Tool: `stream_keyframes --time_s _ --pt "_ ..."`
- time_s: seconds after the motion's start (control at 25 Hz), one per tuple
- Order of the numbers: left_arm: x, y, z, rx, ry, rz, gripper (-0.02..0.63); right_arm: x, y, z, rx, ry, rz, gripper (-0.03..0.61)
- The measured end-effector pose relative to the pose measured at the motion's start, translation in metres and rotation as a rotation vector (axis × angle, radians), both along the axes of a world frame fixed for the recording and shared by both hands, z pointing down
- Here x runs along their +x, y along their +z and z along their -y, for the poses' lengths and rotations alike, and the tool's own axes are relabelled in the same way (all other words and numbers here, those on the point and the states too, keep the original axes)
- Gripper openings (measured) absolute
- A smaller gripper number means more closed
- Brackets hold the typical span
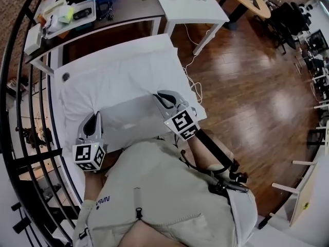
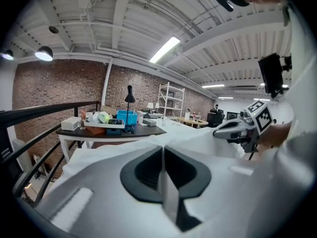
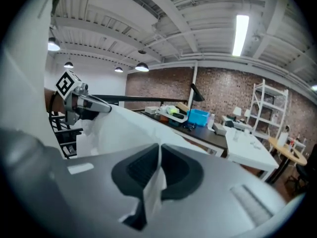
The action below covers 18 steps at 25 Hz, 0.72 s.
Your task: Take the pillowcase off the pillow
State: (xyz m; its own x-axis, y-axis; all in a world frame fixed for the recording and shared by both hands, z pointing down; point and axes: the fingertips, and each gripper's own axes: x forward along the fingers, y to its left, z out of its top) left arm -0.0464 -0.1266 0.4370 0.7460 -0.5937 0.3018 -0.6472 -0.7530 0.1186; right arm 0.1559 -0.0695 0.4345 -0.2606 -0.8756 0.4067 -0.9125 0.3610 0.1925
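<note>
Head view: the white pillowcase [image 1: 121, 78] was seen spread across a white bed [image 1: 149, 42], filled out by the pillow inside it, whose own surface was not shown. Its near edge was held at two spots well apart. The left gripper [image 1: 96, 116] was pressed together on a fold of the pillowcase at the near left. In the left gripper view, white cloth was pinched flat between the dark pads [image 2: 143, 170]. The right gripper [image 1: 160, 95] was likewise clamped on the near right of that edge, with a strip of cloth caught between its jaws. A cluttered dark desk [image 1: 128, 9] was seen beyond the bed, and a wooden floor [image 1: 247, 86] to the right.
</note>
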Motion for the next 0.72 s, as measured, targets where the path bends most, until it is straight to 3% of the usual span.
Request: stream_keyframes --time_s 0.16,0.28,0.4,0.48,0.6,0.72 --pt "-0.001 -0.051 0.007 0.044 0.025 0.018 0.013 -0.001 -0.044 0.006 0.0 -0.043 -0.005 0.009" --pt "0.009 -0.052 0.023 0.033 0.052 0.075 0.012 0.008 -0.044 0.026 -0.038 -0.035 0.002 0.009" --pt "0.024 -0.05 0.049 0.001 0.03 0.059 0.014 0.022 -0.028 0.056 -0.075 0.0 -0.025 0.017" --pt "0.031 -0.053 0.066 -0.015 0.002 0.035 0.014 0.028 -0.029 0.066 -0.061 0.024 -0.045 0.058" --pt "0.034 -0.054 0.086 -0.046 -0.037 0.002 0.014 0.023 -0.05 0.054 0.008 0.013 -0.013 0.195" --pt "0.034 -0.055 0.097 -0.063 -0.057 -0.024 0.014 0.001 -0.063 0.021 0.049 -0.05 -0.02 0.249"
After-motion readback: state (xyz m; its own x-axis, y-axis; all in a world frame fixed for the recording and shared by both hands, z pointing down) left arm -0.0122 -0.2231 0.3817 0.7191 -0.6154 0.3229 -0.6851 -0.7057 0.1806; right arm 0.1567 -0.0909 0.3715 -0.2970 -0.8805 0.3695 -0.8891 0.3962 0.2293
